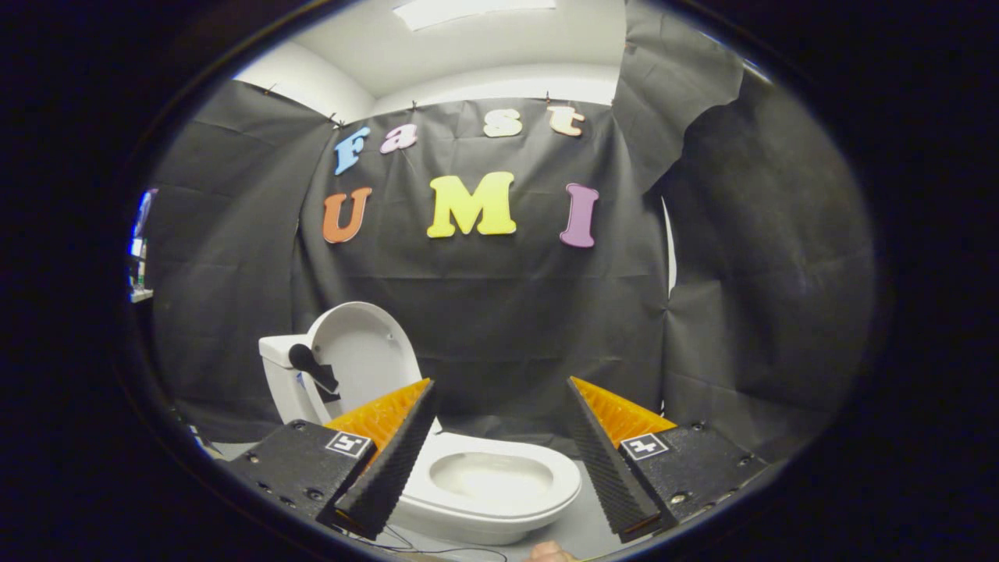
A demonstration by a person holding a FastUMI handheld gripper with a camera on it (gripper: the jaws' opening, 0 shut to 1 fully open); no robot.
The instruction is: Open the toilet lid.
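Observation:
A white toilet stands on the floor just beyond my fingers, partly between them and behind the left one. Its lid stands upright, leaning back against the white tank. The seat ring lies down around the open bowl. A dark handle sticks out near the tank, in front of the lid. My gripper is open, its fingers spread wide with nothing between them and touching nothing.
Black cloth hangs close behind the toilet and along both sides. Grey floor lies to the right of the bowl. Thin wires trail on the floor in front. A fingertip shows at the bottom.

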